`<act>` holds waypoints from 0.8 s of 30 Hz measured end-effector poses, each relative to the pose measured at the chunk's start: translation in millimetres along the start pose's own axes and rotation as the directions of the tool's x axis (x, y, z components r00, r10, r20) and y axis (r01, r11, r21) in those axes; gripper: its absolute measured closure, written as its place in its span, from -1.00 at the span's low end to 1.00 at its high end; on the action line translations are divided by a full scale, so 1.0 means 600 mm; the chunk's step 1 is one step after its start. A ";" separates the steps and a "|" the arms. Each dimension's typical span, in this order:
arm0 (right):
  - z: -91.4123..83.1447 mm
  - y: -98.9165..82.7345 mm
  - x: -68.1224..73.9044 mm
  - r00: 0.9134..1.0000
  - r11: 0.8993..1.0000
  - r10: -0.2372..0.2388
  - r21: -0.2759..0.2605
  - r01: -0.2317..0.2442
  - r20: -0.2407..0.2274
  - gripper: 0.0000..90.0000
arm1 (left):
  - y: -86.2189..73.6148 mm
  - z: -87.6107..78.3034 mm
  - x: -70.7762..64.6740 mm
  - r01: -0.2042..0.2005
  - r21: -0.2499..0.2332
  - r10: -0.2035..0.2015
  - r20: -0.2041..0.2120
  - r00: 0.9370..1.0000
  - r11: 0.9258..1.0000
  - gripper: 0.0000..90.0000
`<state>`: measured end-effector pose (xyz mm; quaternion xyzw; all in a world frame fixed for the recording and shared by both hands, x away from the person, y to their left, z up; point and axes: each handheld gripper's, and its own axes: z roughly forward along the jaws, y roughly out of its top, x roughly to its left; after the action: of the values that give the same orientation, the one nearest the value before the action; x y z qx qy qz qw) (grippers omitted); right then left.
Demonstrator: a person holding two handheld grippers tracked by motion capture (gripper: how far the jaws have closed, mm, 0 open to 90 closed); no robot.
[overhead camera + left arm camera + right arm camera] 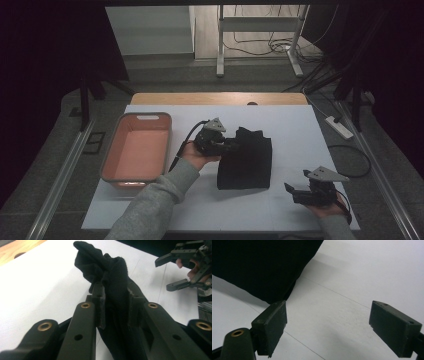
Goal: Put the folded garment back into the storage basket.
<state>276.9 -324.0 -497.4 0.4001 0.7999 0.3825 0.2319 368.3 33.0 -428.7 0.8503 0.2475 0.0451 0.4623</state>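
A folded black cloth (pixel 246 160) lies in the middle of the white table cover (pixel 280 120). My left gripper (pixel 231 145) is at its left edge, shut on a bunched fold of the black cloth (pixel 113 272), which stands up between the pads (pixel 99 307). The lifted fold rises a little above the rest of the cloth. My right gripper (pixel 296 192) rests near the front right of the table, open, with nothing between its pads (pixel 273 322). The black cloth's near corner (pixel 262 267) lies just beyond its left jaw.
An empty pink-orange tub (pixel 137 147) stands at the left of the table. A wooden table edge (pixel 220 98) shows behind the white cover. A white power strip (pixel 339 126) lies off the right side, and metal stand legs (pixel 220 60) rise at the back.
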 end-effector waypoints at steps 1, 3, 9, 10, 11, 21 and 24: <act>0.000 0.000 0.000 1.000 1.000 0.000 0.000 0.000 0.000 -0.66 | 0.001 -0.002 -0.001 -0.001 -0.004 0.001 0.000 1.000 1.000 0.63; 0.000 0.000 0.000 1.000 1.000 0.000 -0.001 0.000 0.001 -0.66 | 0.001 -0.003 -0.001 -0.002 -0.007 0.002 0.000 1.000 1.000 0.63; -0.001 0.000 0.000 1.000 1.000 0.001 -0.006 -0.001 0.003 -0.66 | 0.002 -0.014 -0.002 0.002 -0.025 -0.002 0.001 1.000 1.000 0.63; -0.001 0.001 0.000 1.000 1.000 0.000 -0.006 0.000 0.003 -0.66 | 0.003 -0.016 -0.003 0.003 -0.027 -0.003 0.001 1.000 1.000 0.63; -0.001 0.001 0.000 1.000 1.000 0.000 -0.007 0.000 0.003 -0.66 | 0.003 -0.019 -0.003 0.004 -0.028 -0.004 0.000 1.000 1.000 0.63; -0.002 0.001 0.000 1.000 1.000 0.000 -0.011 0.000 0.002 -0.66 | 0.013 -0.034 -0.012 -0.012 -0.046 0.012 -0.008 1.000 0.999 0.64; -0.002 0.001 0.000 1.000 1.000 0.001 -0.014 -0.001 0.002 -0.66 | 0.014 -0.039 -0.015 -0.017 -0.052 0.017 -0.011 1.000 0.998 0.64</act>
<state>276.6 -324.4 -496.1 0.3994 0.7967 0.3879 0.2351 356.7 42.8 -407.1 0.8398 0.2414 0.0600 0.4825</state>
